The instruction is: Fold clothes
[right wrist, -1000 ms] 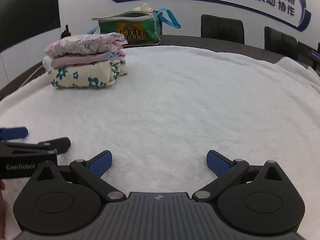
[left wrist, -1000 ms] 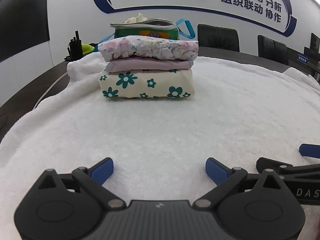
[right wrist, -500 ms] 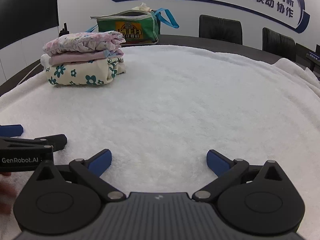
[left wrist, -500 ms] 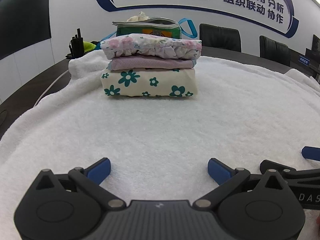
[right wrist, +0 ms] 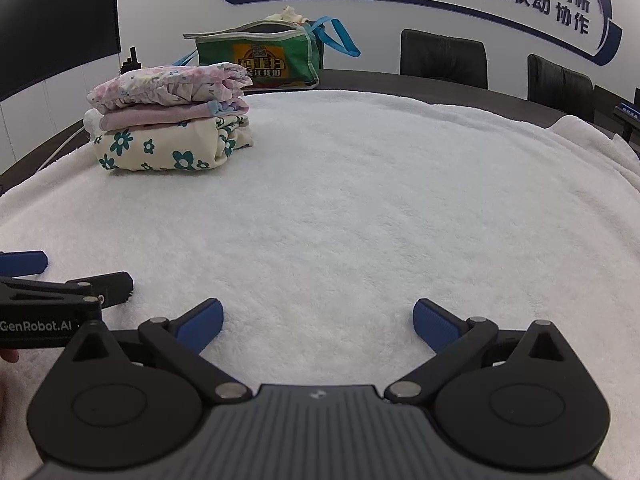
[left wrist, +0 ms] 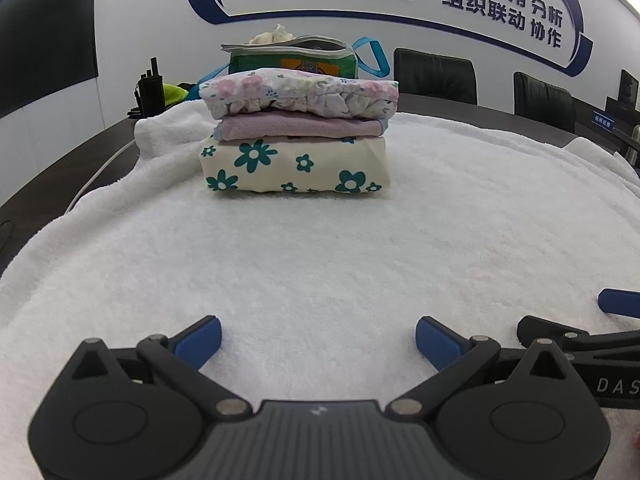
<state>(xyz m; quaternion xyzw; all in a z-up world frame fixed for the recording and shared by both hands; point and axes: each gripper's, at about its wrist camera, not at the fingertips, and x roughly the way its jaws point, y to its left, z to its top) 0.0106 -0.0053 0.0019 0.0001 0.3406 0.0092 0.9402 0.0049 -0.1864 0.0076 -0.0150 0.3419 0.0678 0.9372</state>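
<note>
A: Where are the grippers?

B: The left gripper (left wrist: pixel 318 338) is spread wide and holds nothing; the right gripper (right wrist: pixel 318 322) is the same. Both sit low over the white towel (right wrist: pixel 360 200) that covers the desk (left wrist: pixel 460 106), side by side.

A: And the clothes?

B: A folded stack (left wrist: pixel 298 136) lies at twelve o'clock from the left gripper, eleven o'clock from the right: a cream floral piece (left wrist: pixel 296 166) at the bottom, a pink one (left wrist: pixel 300 127) between, a ruffled pastel one (left wrist: pixel 300 92) on top. Behind it stands a green bag (right wrist: pixel 260 58) with cloth poking out.

A: How would they handle?

B: Probably light, soft and limp. I'd pinch a hem or corner, one gripper each.
</note>
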